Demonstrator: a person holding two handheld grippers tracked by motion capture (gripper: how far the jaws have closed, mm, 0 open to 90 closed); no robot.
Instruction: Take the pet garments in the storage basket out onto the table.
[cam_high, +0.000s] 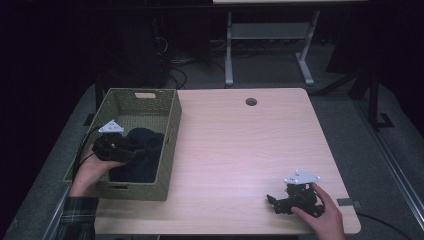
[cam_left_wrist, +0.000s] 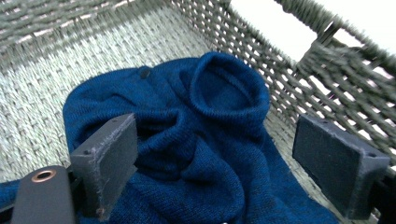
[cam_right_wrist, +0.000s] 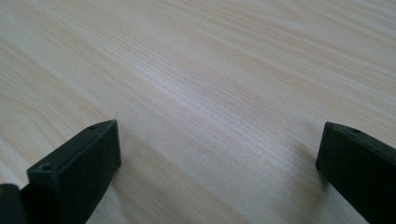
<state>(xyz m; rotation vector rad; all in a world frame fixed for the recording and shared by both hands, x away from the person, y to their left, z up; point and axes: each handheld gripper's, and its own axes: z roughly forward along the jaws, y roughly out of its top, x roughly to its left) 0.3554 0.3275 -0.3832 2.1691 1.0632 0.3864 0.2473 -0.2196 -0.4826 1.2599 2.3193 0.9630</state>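
- One dark blue knit sweater (cam_left_wrist: 196, 140) lies crumpled in my woven basket (cam_high: 172, 130), collar rolled up.
- My left gripper (cam_left_wrist: 224, 158) hangs spread wide over it.
- My right gripper (cam_right_wrist: 219, 168) gapes empty above the table (cam_high: 240, 145).

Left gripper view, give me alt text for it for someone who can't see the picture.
A crumpled dark blue knitted garment lies inside a woven grey-green basket, seen from just above. The left tool hangs over it with its two black jaws wide apart, one on each side of the fabric's raised folds.
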